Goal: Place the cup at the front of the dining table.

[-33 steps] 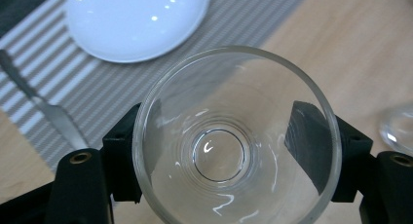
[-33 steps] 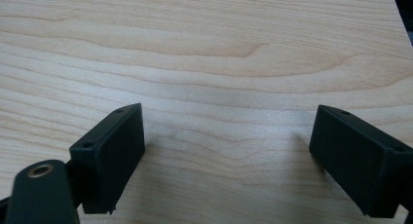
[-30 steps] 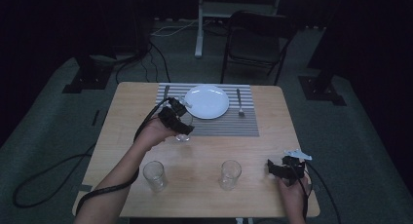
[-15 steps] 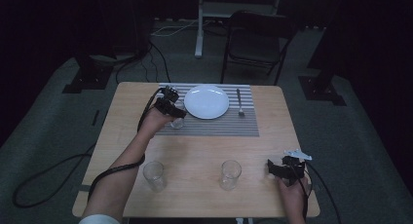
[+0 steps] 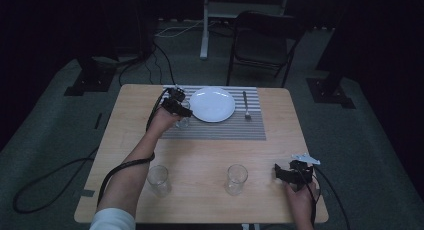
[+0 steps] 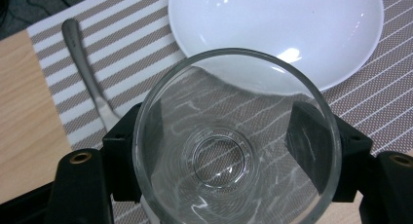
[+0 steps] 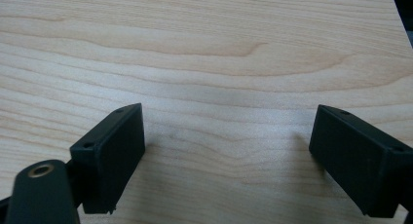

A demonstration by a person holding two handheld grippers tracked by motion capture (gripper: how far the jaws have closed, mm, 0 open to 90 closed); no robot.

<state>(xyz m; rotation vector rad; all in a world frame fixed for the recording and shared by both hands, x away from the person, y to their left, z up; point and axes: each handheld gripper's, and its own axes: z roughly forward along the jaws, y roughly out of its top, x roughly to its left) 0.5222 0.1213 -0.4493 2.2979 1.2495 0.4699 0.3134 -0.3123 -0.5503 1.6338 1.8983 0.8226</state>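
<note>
I'm working in a dark recording studio or lab: black stand bases (image 5: 82, 82), cables (image 5: 150, 55) on grey carpet, a folding chair (image 5: 260, 45), and 1 wooden table (image 5: 200, 155) staged with a striped placemat (image 5: 220, 130).

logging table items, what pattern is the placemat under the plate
Striped: the placemat has alternating brown-grey and white woven bands, clearest in the left gripper view beside the white plate.

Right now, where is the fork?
In the high view the fork lies on the striped placemat at the table's far side, just right of the white plate.
</note>
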